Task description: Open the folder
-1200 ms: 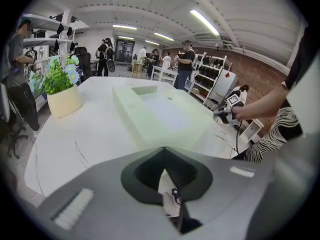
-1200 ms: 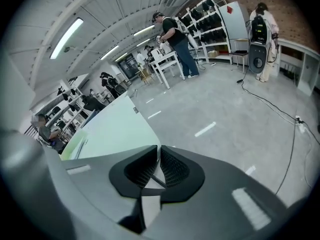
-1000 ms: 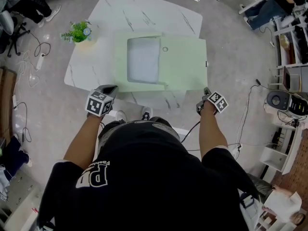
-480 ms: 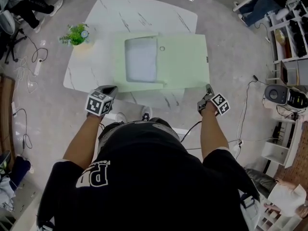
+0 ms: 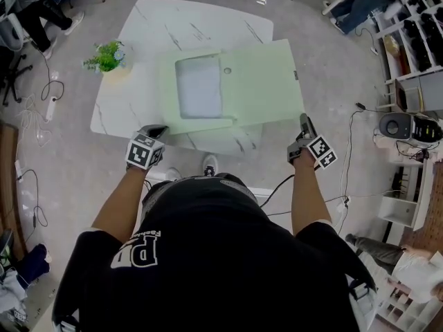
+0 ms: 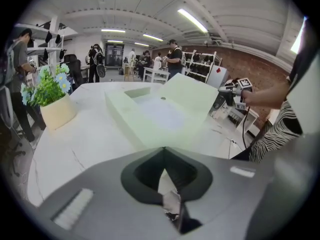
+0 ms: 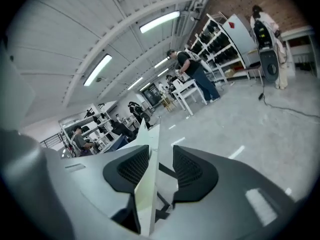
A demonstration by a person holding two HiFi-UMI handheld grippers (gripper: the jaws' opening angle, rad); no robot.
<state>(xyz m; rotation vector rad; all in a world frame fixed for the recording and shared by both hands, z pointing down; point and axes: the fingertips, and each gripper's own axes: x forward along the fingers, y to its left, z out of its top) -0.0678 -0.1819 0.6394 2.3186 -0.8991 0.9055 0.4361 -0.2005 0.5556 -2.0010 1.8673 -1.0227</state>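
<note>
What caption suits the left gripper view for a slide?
Left gripper, jaws shut, facing green folder and potted plant on white table.

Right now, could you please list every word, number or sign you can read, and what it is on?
"PD", roughly: large white print on the shirt; small print beside it unreadable.
Marker cubes: patterns only, no words.
Folder: no text.
</note>
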